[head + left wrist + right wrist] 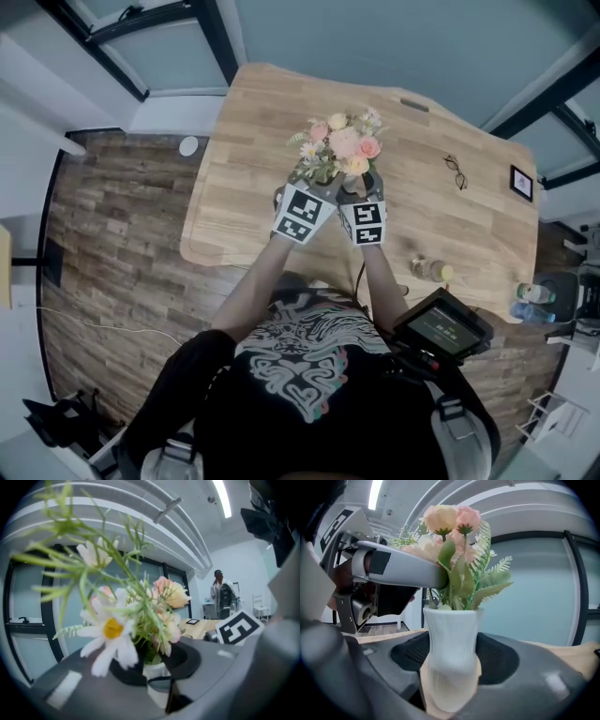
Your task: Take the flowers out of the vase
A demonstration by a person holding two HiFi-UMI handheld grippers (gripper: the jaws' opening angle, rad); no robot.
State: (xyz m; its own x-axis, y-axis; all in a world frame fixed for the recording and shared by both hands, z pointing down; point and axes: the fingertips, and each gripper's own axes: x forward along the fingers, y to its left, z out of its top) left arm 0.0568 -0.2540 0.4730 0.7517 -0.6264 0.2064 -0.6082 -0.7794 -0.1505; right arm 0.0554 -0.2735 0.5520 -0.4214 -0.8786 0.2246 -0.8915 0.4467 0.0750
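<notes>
Your left gripper (152,663) has its jaws pinched together on the stems of the flowers (115,630), directly above the rim of the vase (154,671), with the blooms fanning up and ahead of it. Your right gripper (451,663) has its jaws spread wide and pressed against both sides of the vase's waist, below and just beside the left gripper's jaws. The base of the vase is blurred, so I cannot tell whether it is resting on the table (450,234) or just off it. A pair of glasses (456,172) lies well off to the right gripper's right. Both holds look set, but the stems are still down inside the neck. I judge that the whole removal remains: steady the vase, draw the bunch straight up and clear, then put it down.
</notes>
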